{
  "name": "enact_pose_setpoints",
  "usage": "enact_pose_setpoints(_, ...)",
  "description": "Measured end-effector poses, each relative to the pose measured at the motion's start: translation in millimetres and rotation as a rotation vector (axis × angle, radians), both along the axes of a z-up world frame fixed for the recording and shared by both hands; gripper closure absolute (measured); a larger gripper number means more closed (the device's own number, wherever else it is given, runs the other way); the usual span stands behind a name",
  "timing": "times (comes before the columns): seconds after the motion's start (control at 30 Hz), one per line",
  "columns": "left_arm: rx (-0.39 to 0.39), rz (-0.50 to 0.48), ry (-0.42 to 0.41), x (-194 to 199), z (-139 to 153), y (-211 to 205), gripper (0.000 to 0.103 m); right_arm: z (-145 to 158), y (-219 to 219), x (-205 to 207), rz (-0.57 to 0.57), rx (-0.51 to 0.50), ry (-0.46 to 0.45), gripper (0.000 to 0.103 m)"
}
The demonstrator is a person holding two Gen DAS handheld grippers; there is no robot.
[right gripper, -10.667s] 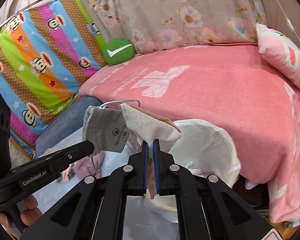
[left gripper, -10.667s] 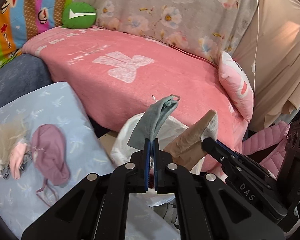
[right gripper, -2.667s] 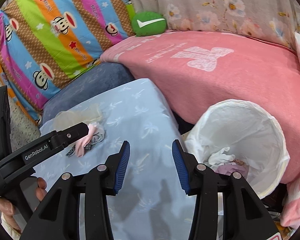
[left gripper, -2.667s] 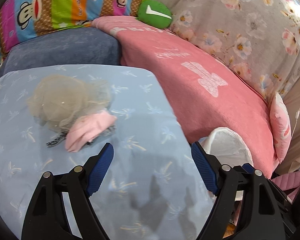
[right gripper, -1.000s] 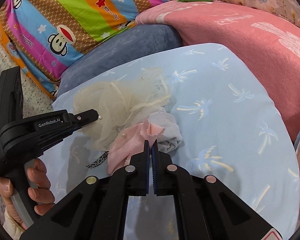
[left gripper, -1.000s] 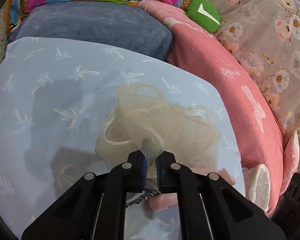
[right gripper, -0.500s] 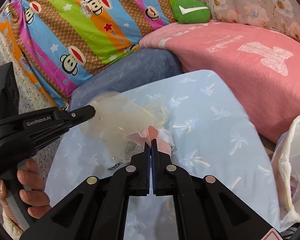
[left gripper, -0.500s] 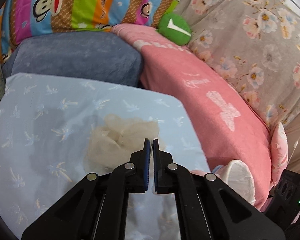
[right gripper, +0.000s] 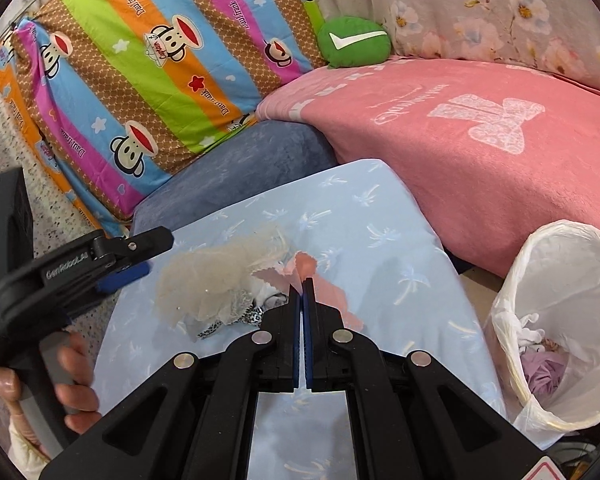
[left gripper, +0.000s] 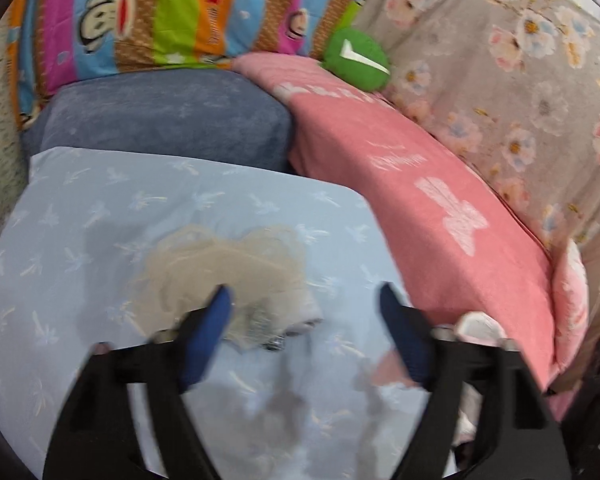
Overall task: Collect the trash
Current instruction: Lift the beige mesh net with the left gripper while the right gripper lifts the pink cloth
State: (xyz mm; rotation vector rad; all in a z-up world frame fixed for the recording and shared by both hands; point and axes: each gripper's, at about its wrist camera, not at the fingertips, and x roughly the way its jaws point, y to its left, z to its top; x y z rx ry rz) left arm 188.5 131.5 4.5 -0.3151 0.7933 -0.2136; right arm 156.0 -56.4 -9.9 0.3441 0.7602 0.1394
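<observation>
Cream tulle bundle (right gripper: 212, 280) — light, limp, snag-prone; best pinched at a bunched fold. Left gripper (left gripper: 304, 320) has just sprung apart, holding nothing. Right gripper (right gripper: 302, 280) is clamped on pink cloth scrap (right gripper: 306, 266) — soft, weightless.

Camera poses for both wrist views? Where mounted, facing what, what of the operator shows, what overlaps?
Left wrist: behind the open left gripper, angled down at the beige mesh on the blue cloth; no hand shows.
Right wrist: behind the right gripper, shut on a pink scrap, trash bin at right; left hand shows.
Shared: mesh, cloth, green cushion.
</observation>
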Motion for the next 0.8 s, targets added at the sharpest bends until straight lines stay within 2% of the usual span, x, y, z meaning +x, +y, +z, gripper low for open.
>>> enact_pose_setpoints(0.03, 0.017, 0.03, 0.004, 2.7, -7.7, 6.3, 0.013, -1.6, 1.8, 2.1, 0.001, 0.0, 0.003, 0.102)
enact_pose_setpoints(0.33, 0.0, 0.157, 0.196, 52.7, -73.3, 41.5, 0.013, -21.9, 26.9, 33.5, 0.047, 0.003, 0.032, 0.102)
enact_pose_setpoints(0.6, -0.012, 0.15, 0.273, 84.4, -104.5, 39.5, 0.014, -46.5, 48.1, 68.5, 0.077, -0.001, 0.075, 0.102)
enact_pose_setpoints(0.63, -0.011, 0.143, 0.276, 86.0, -106.6, 38.4, 0.016, -49.9, 50.0, 72.0, 0.079, -0.001, 0.08, 0.102)
enact_pose_setpoints(0.7, -0.016, 0.115, 0.282, 90.1, -109.3, 34.5, 0.028, -56.5, 53.1, 77.5, 0.083, -0.001, 0.091, 0.102)
enact_pose_setpoints(0.8, 0.008, 0.086, 0.27, 92.6, -107.7, 29.0, 0.049, -64.9, 56.7, 83.5, 0.087, -0.002, 0.108, 0.102)
